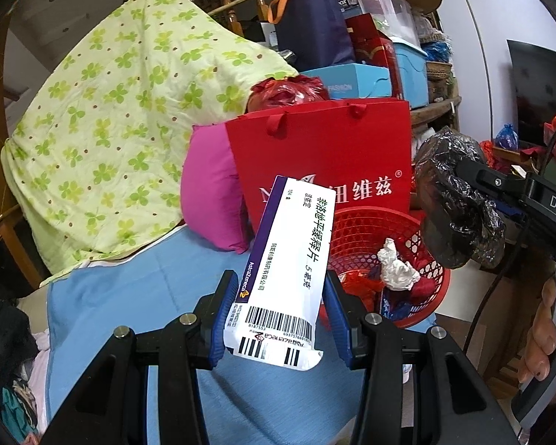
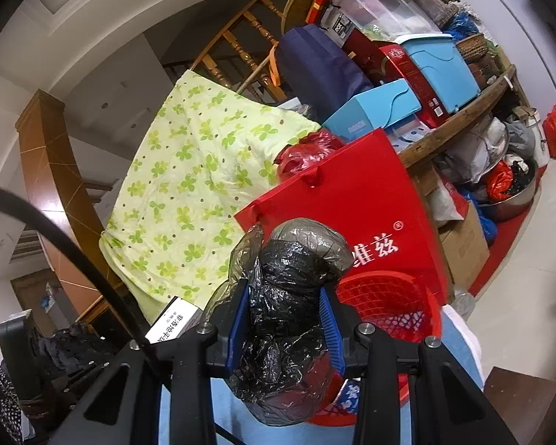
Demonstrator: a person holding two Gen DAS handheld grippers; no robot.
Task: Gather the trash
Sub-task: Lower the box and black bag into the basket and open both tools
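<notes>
Taking the red basket (image 1: 374, 237) as the landmark and going from left to right: well to the left of the basket, a green clover-print quilt (image 1: 103, 129) is lying draped over a mound, and a pink cushion (image 1: 211, 193) is sitting between the quilt and the basket. A blue cloth (image 1: 129, 296) is spreading under the basket and out to its left.

Just left of the basket, the left gripper (image 1: 276, 319) is holding a white medicine box (image 1: 285, 259), its jaws pinching the box's two long sides near the barcode end; the box is sticking up and tilting so that its far end is overlapping the basket's left rim in the left wrist view.

Directly behind the basket, a red gift bag (image 1: 326, 155) is standing upright. Inside the basket, a crumpled white tissue (image 1: 396, 267) is lying on red wrappers.

To the right of the basket in the left wrist view, the right gripper (image 2: 285, 322) is carrying a crumpled black plastic bag (image 2: 289, 296), its jaws squeezing the wad from both sides. In the right wrist view, the wad is hanging in front of the basket's left part. A person's fingers (image 1: 541, 333) are wrapping around that gripper's handle.
</notes>
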